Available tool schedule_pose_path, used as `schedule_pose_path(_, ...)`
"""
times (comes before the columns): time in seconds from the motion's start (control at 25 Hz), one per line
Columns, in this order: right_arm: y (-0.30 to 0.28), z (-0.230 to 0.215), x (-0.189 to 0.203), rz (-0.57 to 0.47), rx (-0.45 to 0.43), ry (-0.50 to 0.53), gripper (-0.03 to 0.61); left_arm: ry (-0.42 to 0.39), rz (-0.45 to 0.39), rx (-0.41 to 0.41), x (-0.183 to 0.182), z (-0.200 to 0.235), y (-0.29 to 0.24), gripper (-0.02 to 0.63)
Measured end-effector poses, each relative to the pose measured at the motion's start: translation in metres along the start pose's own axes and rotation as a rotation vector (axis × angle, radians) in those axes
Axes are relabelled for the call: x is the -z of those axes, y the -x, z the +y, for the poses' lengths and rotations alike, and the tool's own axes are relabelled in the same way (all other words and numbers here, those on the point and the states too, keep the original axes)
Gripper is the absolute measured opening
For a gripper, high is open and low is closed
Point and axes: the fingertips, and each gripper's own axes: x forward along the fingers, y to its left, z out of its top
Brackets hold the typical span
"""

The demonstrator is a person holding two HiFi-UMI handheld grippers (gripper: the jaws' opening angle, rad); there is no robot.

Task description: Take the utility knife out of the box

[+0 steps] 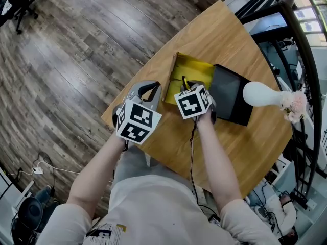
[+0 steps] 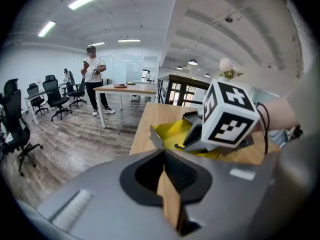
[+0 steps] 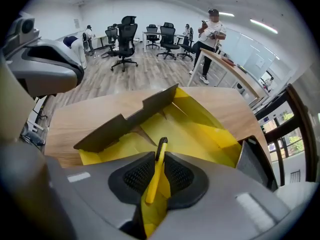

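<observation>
**Desk:** Status, left to right?

**Operator:** I read the left gripper [image 2: 164, 154] as closed and empty. Only the bare wood of the table [image 3: 75, 124] shows through the slit between its pads. It hangs at the table's left edge, just beside the box [image 3: 200, 134], and holds nothing down.

**Desk:** And the right?

**Operator:** The right gripper [image 3: 160, 156] is clamped on the utility knife [image 3: 156, 173]. The knife's thin yellow body stands edge-on between the ribbed pads, black tip pointing away from me. It sits over the open yellow box in the middle of the table. I cannot tell whether its lower end is clear of the box floor.

**Desk:** Hazards?

**Operator:** I see three.
- **Grip:** It is narrow and on a slim handle, so a quick lift could let the knife pivot or slide back in.
- **Flap:** The dark flap [image 3: 125, 118] stands raised on the box's left side. A low exit that way could snag the tip.
- **Box:** Nothing restrains it, so any snag would drag it along the table.

Further right, the black lid [image 1: 230, 93] touches the box. A white vase [image 1: 260, 94] stands near the table's right edge, and a wide swing could strike it.
</observation>
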Motion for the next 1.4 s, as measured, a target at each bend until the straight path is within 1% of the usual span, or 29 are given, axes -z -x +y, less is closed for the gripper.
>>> schedule_pose_path(0.28,0.001,0.003,-0.001,-0.010,0.001,0.047,0.047,0.004,0.007,-0.002,0.007,-0.001,0.003,0.002)
schedule_pose_path(0.4,0.004,0.004,0.000,-0.033,-0.004,0.028,0.043,0.007,0.003,-0.007,0.008,-0.002,0.006,0.002)
schedule_pose_path(0.52,0.018,0.001,-0.003,-0.083,0.005,-0.006,0.043,0.004,-0.010,-0.017,0.002,-0.002,0.015,0.002)
schedule_pose_path(0.76,0.076,-0.008,-0.024,-0.254,0.003,-0.116,0.043,-0.012,-0.063,-0.042,-0.021,-0.008,0.043,0.002)
schedule_pose_path(0.92,0.128,-0.033,-0.032,-0.351,0.081,-0.116,0.044,-0.041,-0.122,-0.066,-0.054,-0.013,0.067,0.002)
schedule_pose_path(1.08,0.190,-0.049,-0.036,-0.470,0.126,-0.145,0.043,-0.081,-0.185,-0.103,-0.087,-0.014,0.095,0.003)
schedule_pose_path(1.28,0.271,-0.042,-0.043,-0.659,0.149,-0.198,0.043,-0.129,-0.282,-0.130,-0.120,-0.021,0.143,0.003)
schedule_pose_path(1.4,0.318,-0.040,-0.048,-0.763,0.170,-0.205,0.043,-0.157,-0.341,-0.140,-0.145,-0.029,0.171,0.002)
